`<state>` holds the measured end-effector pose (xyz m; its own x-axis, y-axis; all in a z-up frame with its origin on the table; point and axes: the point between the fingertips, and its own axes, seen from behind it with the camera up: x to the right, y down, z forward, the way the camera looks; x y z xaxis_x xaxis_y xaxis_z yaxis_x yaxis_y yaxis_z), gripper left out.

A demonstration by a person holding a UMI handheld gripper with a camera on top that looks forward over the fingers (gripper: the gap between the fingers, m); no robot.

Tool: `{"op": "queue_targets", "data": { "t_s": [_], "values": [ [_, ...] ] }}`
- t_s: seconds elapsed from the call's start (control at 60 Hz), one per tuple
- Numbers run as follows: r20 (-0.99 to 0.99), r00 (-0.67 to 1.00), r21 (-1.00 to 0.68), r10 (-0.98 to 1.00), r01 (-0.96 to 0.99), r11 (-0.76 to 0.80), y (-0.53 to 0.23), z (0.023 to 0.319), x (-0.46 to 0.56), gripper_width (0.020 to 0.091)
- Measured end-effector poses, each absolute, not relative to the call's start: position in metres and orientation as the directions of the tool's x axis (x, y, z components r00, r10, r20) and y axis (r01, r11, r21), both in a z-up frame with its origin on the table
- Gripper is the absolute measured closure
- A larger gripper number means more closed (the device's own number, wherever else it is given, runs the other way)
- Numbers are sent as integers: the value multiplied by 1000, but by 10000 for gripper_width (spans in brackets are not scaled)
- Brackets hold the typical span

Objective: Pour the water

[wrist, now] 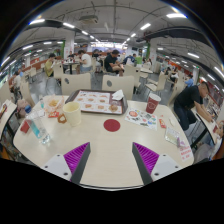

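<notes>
The tongs [112, 160] hover spread apart, holding nothing, above the near edge of the pale round counter [110, 150]. Beyond them, at the counter's middle, lies a small red round coaster [112, 125]. A clear plastic water bottle [37, 130] lies near the left edge, a dark red cup [152, 104] stands towards the right, and a patterned rectangular tray [97, 101] rests at the far edge.

text: none legible | labels: none legible | signs: none legible
</notes>
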<state>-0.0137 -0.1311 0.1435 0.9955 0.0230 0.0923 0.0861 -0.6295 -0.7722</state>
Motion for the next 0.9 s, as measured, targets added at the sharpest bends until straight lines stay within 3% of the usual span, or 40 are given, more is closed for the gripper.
{"op": "queue_targets", "data": {
  "t_s": [0.25, 0.633, 0.733, 0.9],
  "values": [
    [136, 991, -763, -18, 93, -640, -147, 137, -11, 255],
    [68, 995, -769, 77, 101, -631, -199, 87, -104, 253],
    [13, 993, -805, 121, 82, -587, -206, 92, -158, 253],
    [-31, 988, -862, 154, 52, -504, -148, 104, -237, 256]
  ]
}}
